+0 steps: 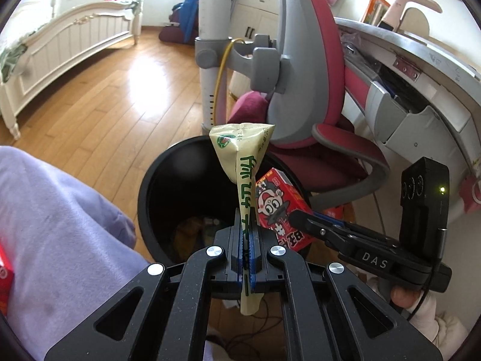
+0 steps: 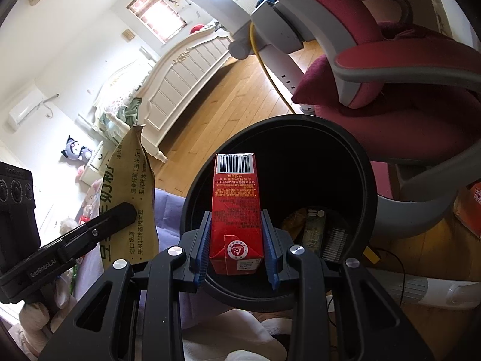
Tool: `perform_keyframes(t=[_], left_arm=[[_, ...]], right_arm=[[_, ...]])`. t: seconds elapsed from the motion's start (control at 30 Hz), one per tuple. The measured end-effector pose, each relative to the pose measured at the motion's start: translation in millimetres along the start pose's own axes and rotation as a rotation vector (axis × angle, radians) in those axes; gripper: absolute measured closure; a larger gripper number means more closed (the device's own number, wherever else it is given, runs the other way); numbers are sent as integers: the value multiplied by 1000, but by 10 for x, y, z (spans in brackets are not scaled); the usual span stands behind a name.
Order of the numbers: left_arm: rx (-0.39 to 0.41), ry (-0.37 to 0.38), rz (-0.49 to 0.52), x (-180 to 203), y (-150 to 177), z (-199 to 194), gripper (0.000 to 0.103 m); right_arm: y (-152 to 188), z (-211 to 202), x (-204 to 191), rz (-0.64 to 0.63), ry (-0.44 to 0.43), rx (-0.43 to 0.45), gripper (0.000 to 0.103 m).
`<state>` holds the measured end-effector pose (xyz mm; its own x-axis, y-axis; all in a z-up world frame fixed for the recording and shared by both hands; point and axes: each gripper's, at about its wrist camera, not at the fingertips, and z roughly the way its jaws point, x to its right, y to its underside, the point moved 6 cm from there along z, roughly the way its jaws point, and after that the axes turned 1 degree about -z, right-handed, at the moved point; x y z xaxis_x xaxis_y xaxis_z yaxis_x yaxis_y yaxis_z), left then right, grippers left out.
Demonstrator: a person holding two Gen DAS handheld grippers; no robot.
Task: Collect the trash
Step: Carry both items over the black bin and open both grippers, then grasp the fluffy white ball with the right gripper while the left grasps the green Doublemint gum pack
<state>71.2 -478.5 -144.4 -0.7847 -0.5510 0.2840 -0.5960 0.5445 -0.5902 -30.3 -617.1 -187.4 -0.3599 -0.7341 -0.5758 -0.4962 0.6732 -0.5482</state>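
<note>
From my remote seat I took the black bin (image 1: 168, 198) as my landmark. Left of it in the left wrist view lay a lilac cloth (image 1: 60, 225), and beyond that the white bed (image 1: 60, 48) stood on the honey-coloured plank floor (image 1: 120, 105), sunlight glaring off the boards. My left gripper (image 1: 246, 240) had its blue pads pressed together on a pale yellow milk-powder sachet (image 1: 240, 153), which stood nearly upright over the bin's right rim, its crumpled top above the far edge. Just right of the sachet, over the same rim, my right gripper (image 1: 303, 219) reached in sideways holding a red drink carton (image 1: 276, 207). Behind the bin stood the red-and-grey chair (image 1: 300, 84), and right of the chair the curved desk (image 1: 421, 69) with an open drawer beneath it.

Through the right wrist camera, the left gripper (image 2: 123, 210) and its sachet (image 2: 132, 198) sat left of the bin (image 2: 354, 156), with the bed (image 2: 186, 72) and a wall air conditioner (image 2: 25, 109) farther off. My right gripper (image 2: 236, 240) had its fingers (image 2: 202, 240) clamped on the sides of the carton (image 2: 236, 198), barcode end forward, directly over the bin's mouth. Some wrappers (image 2: 312, 228) lay at the bottom of the bin. The chair's red seat (image 2: 405, 114) loomed beyond it, upper right.
</note>
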Motion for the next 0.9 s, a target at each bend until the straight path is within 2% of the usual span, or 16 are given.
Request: perform_keyframes(t=[0.13, 0.2, 0.23, 0.27, 0.3, 0.33, 0.37, 0.43, 0.53, 0.67, 0.77, 0.9], left_arm=[[-22, 21, 1, 22, -33, 87, 99], [-16, 2, 8, 19, -39, 89, 93], [-13, 2, 8, 16, -36, 78, 84], [-7, 6, 8, 16, -36, 61, 70], [2, -3, 7, 8, -36, 33, 62], [10, -12, 6, 0, -38, 4, 51], [19, -16, 6, -5, -39, -35, 48], [36, -28, 5, -25, -41, -130, 48], [74, -55, -4, -77, -40, -331, 39], [133, -101, -15, -180, -31, -666, 39], [191, -149, -32, -324, 3, -1006, 32], [252, -211, -96, -664, 95, -1485, 32]], right_arm=[[-7, -3, 30, 11, 3, 0, 70], [-20, 4, 49, 20, 2, 0, 68], [-23, 2, 53, 20, 4, -1, 66], [-25, -7, 51, 16, 7, 1, 57], [-24, -15, 49, 13, 10, 4, 44], [-19, -25, 38, 12, 8, 7, 40], [-13, -33, 24, 11, 3, 10, 39], [0, -24, -6, 0, 12, 8, 39], [29, -13, -89, -17, 5, 0, 39], [87, 17, -284, -63, -13, -18, 39], [125, 36, -485, -107, -25, -29, 39], [144, 54, -798, -172, -44, -34, 39]])
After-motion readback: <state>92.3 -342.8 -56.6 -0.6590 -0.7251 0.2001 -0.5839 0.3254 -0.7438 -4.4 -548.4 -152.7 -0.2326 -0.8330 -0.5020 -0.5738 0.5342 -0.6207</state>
